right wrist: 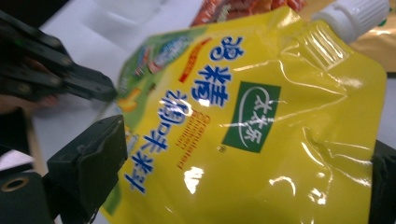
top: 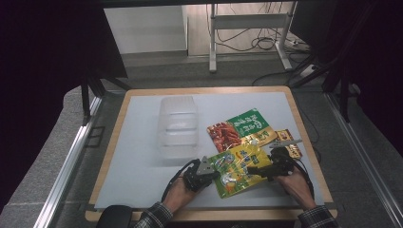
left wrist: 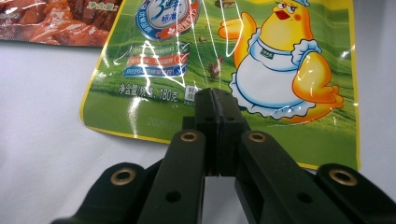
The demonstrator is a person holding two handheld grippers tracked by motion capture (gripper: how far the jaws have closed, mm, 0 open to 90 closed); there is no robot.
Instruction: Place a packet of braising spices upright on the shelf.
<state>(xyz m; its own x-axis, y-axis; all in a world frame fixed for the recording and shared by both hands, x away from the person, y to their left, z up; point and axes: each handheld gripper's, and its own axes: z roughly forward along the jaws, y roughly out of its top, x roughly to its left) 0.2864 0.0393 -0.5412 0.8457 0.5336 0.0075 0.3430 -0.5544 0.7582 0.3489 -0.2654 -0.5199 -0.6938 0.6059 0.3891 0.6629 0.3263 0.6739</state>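
Observation:
A yellow-green spouted pouch (top: 235,171) with a cartoon chicken (left wrist: 280,70) lies near the table's front edge, between my two grippers. My left gripper (top: 216,175) is shut, and its closed tips (left wrist: 215,95) sit over the pouch's lower border; I cannot tell whether they touch it. That same left gripper (right wrist: 109,91) points at the pouch's edge in the right gripper view. My right gripper (top: 254,169) is at the pouch's right side. Its jaws (right wrist: 247,140) stand wide open, with the pouch's yellow face (right wrist: 261,130) spanning the gap and the white cap (right wrist: 359,16) beyond.
A clear plastic container (top: 177,126) stands on the white mat (top: 138,156) behind the left gripper. A red and green snack packet (top: 240,128) lies just beyond the pouch, and a small brown packet (top: 290,142) lies at the right near the table's wooden edge.

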